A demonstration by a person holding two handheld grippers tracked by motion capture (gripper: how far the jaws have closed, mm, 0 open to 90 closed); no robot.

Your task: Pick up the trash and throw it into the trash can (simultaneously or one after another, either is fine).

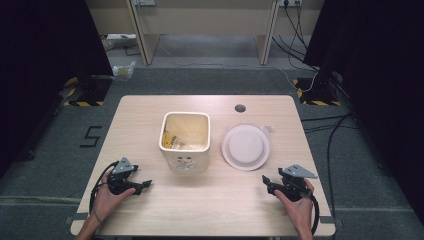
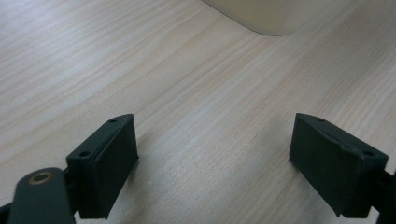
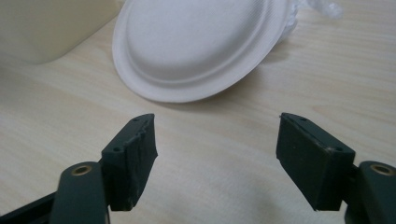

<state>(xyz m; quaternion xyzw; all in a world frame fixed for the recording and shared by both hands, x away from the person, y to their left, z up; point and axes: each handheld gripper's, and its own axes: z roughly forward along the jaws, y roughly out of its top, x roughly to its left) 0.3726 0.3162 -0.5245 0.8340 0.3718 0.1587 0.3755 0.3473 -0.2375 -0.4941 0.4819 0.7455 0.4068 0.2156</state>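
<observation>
Lying upside down, the round white plate [image 3: 196, 46] looks ridged.

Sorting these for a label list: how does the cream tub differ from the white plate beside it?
The tub is tall and squarish with rounded corners; the plate is round and low. The tub stands open side up, with scraps inside; the plate lies upside down, its domed underside up. The tub is cream, the plate white. Both rest on the wooden table, side by side and apart.
</observation>
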